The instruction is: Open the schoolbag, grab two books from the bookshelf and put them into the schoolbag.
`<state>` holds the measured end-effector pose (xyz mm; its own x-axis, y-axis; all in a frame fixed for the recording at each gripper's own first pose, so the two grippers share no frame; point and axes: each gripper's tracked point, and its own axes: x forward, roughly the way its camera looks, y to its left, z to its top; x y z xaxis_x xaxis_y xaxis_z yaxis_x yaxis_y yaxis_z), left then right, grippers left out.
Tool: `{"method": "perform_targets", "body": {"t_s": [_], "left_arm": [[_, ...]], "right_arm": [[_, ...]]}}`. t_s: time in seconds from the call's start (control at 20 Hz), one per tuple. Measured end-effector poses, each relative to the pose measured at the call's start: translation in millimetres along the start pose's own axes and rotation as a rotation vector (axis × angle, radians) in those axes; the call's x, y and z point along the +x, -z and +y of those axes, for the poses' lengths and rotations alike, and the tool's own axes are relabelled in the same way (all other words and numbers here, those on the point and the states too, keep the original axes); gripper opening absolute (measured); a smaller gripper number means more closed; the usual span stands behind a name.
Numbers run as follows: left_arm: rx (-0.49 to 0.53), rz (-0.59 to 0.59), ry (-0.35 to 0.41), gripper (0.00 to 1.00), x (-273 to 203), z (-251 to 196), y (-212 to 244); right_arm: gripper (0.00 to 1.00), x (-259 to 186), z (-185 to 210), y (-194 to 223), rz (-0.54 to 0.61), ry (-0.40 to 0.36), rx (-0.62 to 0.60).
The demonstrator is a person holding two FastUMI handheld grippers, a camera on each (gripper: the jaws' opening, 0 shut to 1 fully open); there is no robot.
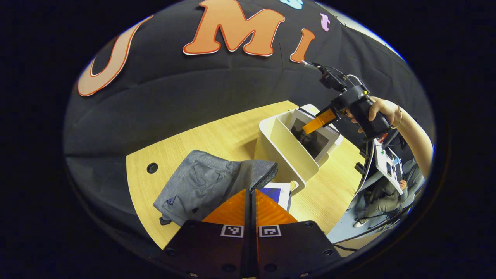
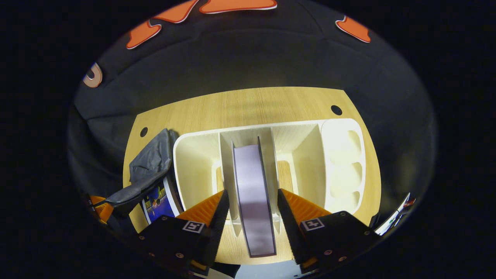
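Observation:
The grey schoolbag [image 1: 201,186] lies on the wooden table [image 1: 217,131], and a blue-covered book [image 1: 277,193] sticks out of its mouth. My left gripper [image 1: 250,192] is shut on the bag's zipper edge and holds it up; the right gripper view shows the lifted bag edge [image 2: 128,193] above that book [image 2: 159,203]. A white bookshelf [image 2: 193,155] stands beside the bag with a pale book [image 2: 254,186] upright in a middle slot. My right gripper [image 2: 252,192] is open, one finger on each side of that book, not pressing. From the left gripper view it [image 1: 310,128] reaches down into the bookshelf [image 1: 286,155].
A hand [image 1: 381,110] holds the right gripper above the rack. The rack's right end has rounded cut-out pockets [image 2: 345,155]. Cable holes [image 1: 152,167] [image 2: 336,110] sit near the table's corners. A white board with small items [image 1: 387,162] hangs past the table's edge.

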<state>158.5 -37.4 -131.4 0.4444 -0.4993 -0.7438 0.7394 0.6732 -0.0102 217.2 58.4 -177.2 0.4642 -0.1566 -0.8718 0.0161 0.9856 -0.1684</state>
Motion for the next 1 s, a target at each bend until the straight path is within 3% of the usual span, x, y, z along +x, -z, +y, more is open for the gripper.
{"method": "perform_targets", "body": {"t_s": [0.1,0.2,0.3,0.35,0.75,1.0], "left_arm": [[-0.013,0.006,0.008,0.01,2,1,3],[-0.014,0.006,0.009,0.0,2,2,4],[-0.009,0.004,0.001,0.0,1,6,4],[-0.008,0.004,0.002,0.0,4,4,2],[-0.033,-0.006,0.02,0.0,4,2,6],[-0.041,-0.004,0.037,0.0,5,0,7]], "right_arm": [[0.59,7,-2,2,0.005,0.01,0.018],[0.5,5,2,-1,-0.009,-0.006,0.056],[0.25,4,-2,-1,-0.009,-0.003,0.051],[0.35,1,-2,0,-0.013,-0.004,0.045],[0.33,-82,-15,4,-0.092,0.007,0.007],[0.34,-154,-25,43,-0.188,-0.01,0.031]]}}
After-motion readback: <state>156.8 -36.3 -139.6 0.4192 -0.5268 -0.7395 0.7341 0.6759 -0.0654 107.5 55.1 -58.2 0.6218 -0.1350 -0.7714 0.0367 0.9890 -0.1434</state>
